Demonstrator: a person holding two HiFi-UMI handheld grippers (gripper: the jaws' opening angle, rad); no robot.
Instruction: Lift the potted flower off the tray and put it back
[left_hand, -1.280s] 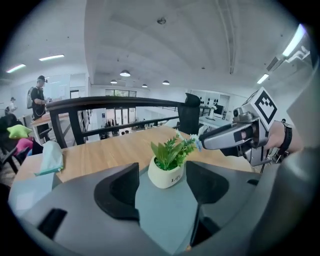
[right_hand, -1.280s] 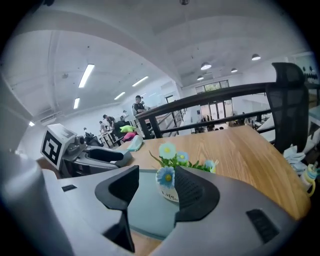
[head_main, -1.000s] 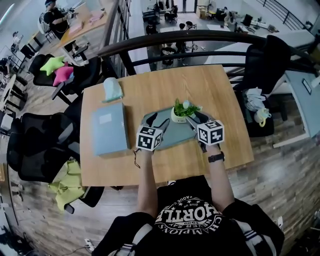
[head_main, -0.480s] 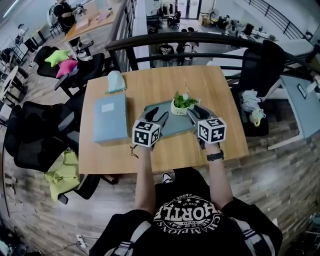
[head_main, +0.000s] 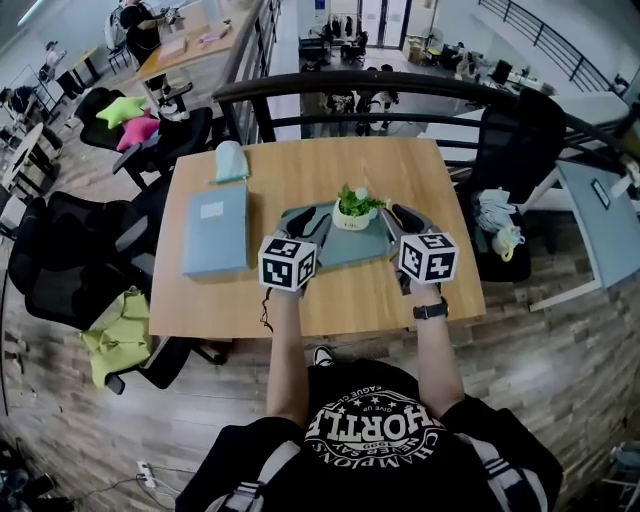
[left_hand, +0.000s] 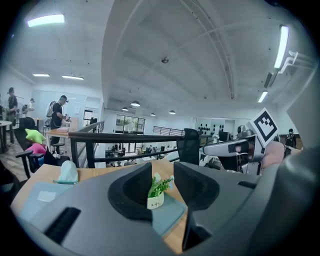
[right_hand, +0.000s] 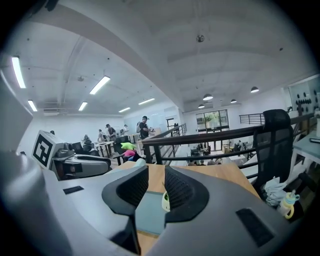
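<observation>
The potted flower (head_main: 353, 208) is standing upright on the tray (head_main: 335, 250), its long axis running straight up from pot to leaves, tipping to neither side. It is sitting at the tray's far edge, a little right of the middle. The pot is small, round and cream-white, carrying a line of small dark print in the left gripper view (left_hand: 155, 201). Green leaves and a few pale blossoms are spreading above its rim. In the right gripper view only a sliver of the pot (right_hand: 164, 202) is showing past the inner jaw.

The grey-blue tray is lying flat on the wooden table (head_main: 420, 175).

The left gripper (head_main: 312, 222) is hovering near the tray's left end and the right gripper (head_main: 395, 219) near its right end, both clear of the pot. Each is pointing across the table toward the black railing (head_main: 330, 85). The jaws of the left gripper (left_hand: 162, 172) are closing with a gap between them, and the flower is merely showing through it from well beyond. The right gripper (right_hand: 156, 182) is closing too, on nothing but air.

Compared with a second ago, both grippers are sitting higher and further back from the pot, with narrower gaps, while the flower is staying in the same spot on the tray.

Left of the tray a pale blue folder (head_main: 215, 232) is lying flat, and beyond it a teal tissue pack (head_main: 230, 160) is resting.
</observation>
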